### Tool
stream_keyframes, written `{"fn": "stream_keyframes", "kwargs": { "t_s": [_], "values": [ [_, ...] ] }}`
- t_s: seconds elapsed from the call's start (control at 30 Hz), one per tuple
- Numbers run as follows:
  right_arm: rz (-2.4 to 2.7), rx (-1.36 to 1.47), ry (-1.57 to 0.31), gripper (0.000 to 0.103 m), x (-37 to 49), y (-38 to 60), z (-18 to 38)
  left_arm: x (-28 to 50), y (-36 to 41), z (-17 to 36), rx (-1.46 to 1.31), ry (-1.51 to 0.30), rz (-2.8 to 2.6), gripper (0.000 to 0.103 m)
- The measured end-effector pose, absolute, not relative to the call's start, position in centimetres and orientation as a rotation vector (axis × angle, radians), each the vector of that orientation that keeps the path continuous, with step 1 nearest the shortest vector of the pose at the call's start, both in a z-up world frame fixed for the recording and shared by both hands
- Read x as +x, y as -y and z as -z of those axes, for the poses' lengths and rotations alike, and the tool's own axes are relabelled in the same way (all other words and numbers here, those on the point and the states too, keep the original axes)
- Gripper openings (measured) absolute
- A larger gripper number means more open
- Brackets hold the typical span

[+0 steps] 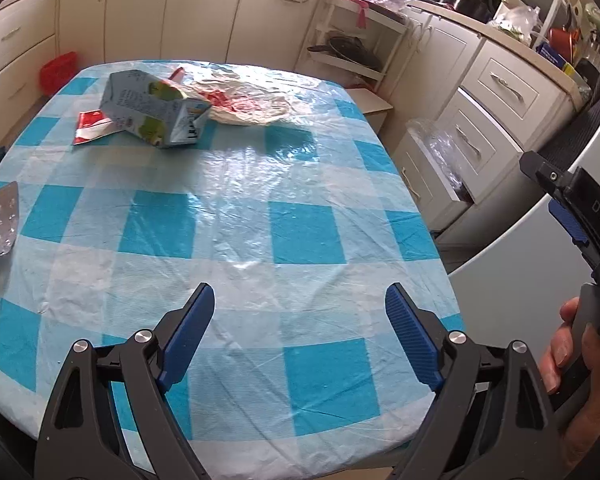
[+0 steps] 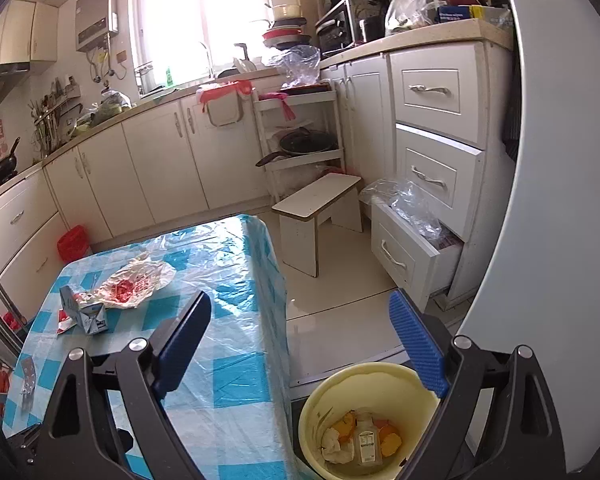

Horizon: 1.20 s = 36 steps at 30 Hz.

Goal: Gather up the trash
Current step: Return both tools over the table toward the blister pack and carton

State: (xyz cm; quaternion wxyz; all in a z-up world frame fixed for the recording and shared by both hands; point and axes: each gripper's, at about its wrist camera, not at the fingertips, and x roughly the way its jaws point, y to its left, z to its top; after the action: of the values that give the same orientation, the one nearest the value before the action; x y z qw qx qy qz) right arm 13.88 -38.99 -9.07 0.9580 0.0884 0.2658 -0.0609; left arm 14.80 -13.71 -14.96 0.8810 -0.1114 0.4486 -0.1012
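Trash lies at the far end of the checked table [image 1: 300, 232]: a crushed grey-blue carton [image 1: 152, 114], a red-and-white wrapper [image 1: 90, 126] beside it, and a crumpled white plastic bag [image 1: 248, 102] with red bits. A silver blister pack [image 1: 4, 220] rests at the left edge. My left gripper [image 1: 300, 336] hovers open over the near part of the table, holding nothing. My right gripper [image 2: 304, 344] is open and empty too, above a yellow bin [image 2: 372, 388] on the floor beside the table [image 2: 220, 360]. The bin holds a small bottle [image 2: 366, 440], orange peel and tissue. The carton [image 2: 88, 312] and bag [image 2: 136, 284] show far left.
A low white stool [image 2: 316, 208] stands past the table's far corner. An open bottom drawer [image 2: 412, 248] with clear plastic juts from the cabinets on the right. A red basket [image 2: 73, 242] sits on the floor by the far cabinets. A hand [image 1: 568, 348] holds the other tool at the right.
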Motion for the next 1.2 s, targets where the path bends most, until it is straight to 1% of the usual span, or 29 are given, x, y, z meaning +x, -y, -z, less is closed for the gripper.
{"fn": "stream_keyframes", "kwargs": {
  "t_s": [0.33, 0.5, 0.77, 1.0, 1.2],
  "values": [
    [0.006, 0.132, -0.577, 0.088, 15.5, 34.5, 9.3, 13.5, 7.8, 14.3, -0.235, -0.89, 0.09, 0.084],
    [-0.037, 0.104, -0.597, 0.089, 15.8, 32.3, 9.8, 12.5, 2.5, 13.8, -0.261, -0.854, -0.039, 0.084],
    [-0.079, 0.078, -0.628, 0.089, 16.2, 30.2, 10.7, 12.3, -6.3, 14.8, -0.398, -0.839, -0.234, 0.084],
    [-0.116, 0.051, -0.662, 0.089, 16.8, 28.3, 11.6, 13.5, -8.9, 16.7, -0.416, -0.865, -0.266, 0.084],
    [-0.175, 0.017, -0.683, 0.089, 17.3, 26.1, 12.1, 15.3, -8.7, 17.3, -0.372, -0.868, -0.244, 0.084]
  ]
}}
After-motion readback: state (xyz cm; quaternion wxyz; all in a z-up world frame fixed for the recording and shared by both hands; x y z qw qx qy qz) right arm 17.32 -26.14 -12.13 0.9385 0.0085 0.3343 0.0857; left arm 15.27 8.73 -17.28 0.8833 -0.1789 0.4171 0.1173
